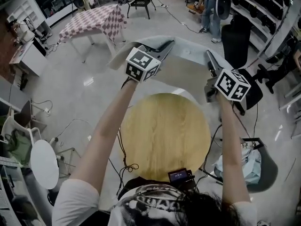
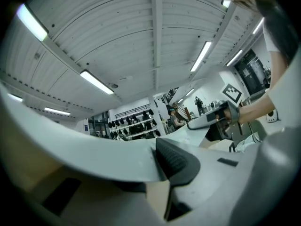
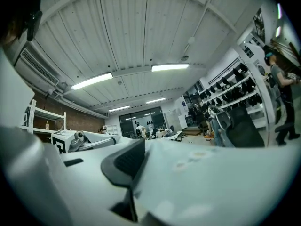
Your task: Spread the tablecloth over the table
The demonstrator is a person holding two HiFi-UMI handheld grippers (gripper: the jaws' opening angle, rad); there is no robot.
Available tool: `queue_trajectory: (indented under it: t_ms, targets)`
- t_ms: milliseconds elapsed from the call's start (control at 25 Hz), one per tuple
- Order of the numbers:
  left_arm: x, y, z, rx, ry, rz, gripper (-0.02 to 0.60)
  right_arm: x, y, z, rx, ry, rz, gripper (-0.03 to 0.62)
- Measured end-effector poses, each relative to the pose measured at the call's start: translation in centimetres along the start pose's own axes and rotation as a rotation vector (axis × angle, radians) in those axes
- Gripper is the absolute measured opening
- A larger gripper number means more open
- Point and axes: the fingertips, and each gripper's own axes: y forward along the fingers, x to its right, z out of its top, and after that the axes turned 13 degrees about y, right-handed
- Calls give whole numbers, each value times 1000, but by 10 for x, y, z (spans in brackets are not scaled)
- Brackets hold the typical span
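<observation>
The tablecloth [image 1: 188, 55] is pale, smooth, matt cloth. The round table [image 1: 164, 135] has a matt, light wood-grain top. The floor [image 1: 70, 102] looks glossy

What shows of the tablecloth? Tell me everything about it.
The tablecloth is a plain, pale, thin-looking cloth. It hangs stretched in the air between the left gripper and the right gripper, whose jaws are shut on its upper edge. It sags beyond the far rim of the round wooden table, whose top lies uncovered.

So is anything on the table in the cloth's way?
Nothing visible: the table looks bare, with the cloth held past its far edge. Only a small dark device shows by the near edge.
</observation>
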Motion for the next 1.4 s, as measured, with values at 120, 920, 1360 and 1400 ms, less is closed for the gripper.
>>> queue_trajectory:
  t_ms: [120, 920, 1360, 1400]
  targets:
    - [24, -25, -16, -25, -28, -26, 64, -8, -19, -33, -30, 13, -17, 78]
    - [153, -213, -11, -17, -203, -121, 63, -114, -188, -173, 0, 268, -98, 72]
    - [216, -300, -16, -35, -390, -164, 61, -160, -264, -239, 0, 406, -132, 66]
    - [220, -306, -17, -39, -408, -163, 61, -163, -268, -244, -5, 412, -134, 66]
